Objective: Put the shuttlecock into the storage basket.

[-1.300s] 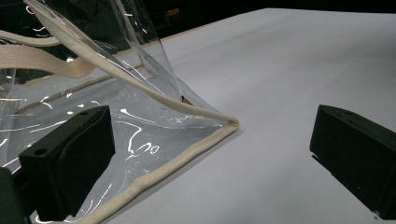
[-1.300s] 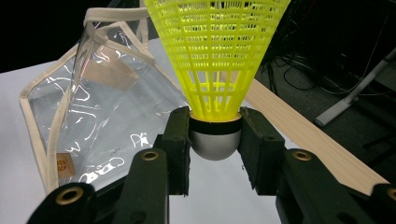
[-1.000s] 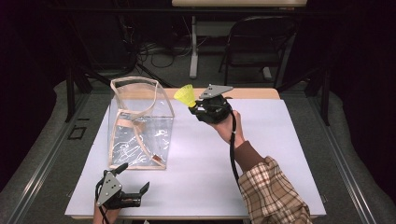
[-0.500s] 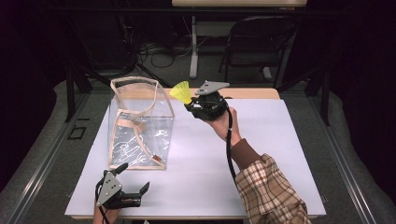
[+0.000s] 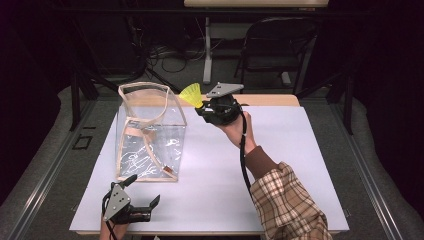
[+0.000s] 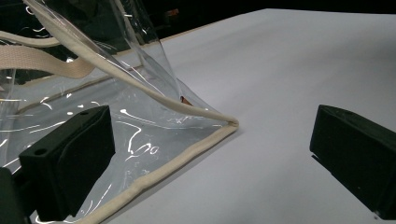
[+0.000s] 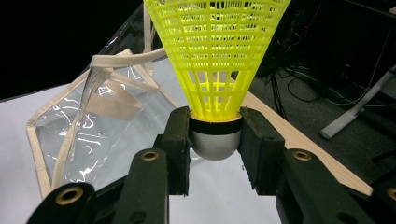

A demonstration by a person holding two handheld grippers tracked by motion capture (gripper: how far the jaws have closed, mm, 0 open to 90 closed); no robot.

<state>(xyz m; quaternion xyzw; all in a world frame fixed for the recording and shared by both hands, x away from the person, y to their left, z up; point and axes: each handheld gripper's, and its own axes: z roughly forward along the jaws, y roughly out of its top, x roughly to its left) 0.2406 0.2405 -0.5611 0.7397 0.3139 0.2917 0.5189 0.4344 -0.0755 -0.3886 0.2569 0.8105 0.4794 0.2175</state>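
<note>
Right tongs (image 7: 215, 140): clenched on the grey cap of my yellow shuttlecock (image 7: 215, 60), skirt pointing away, so it can go in cap-last.
Shuttlecock's place: raised in my right tongs, just beside the clear bag's (image 5: 150, 132) open rim.
Left tongs (image 6: 210, 154): released, resting low on the tabletop (image 5: 280, 150) at the bag's near corner, ready to steady it, I judge.
Hard to see: the bag's inside, lost in glare; my left forearm, cut off.

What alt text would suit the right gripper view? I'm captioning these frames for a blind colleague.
Two black jaws of the right gripper clamp the grey rounded base of a yellow mesh shuttlecock, its skirt flaring upward. Behind it to the left, a clear plastic bag with cream trim stands open on a white table.
</note>
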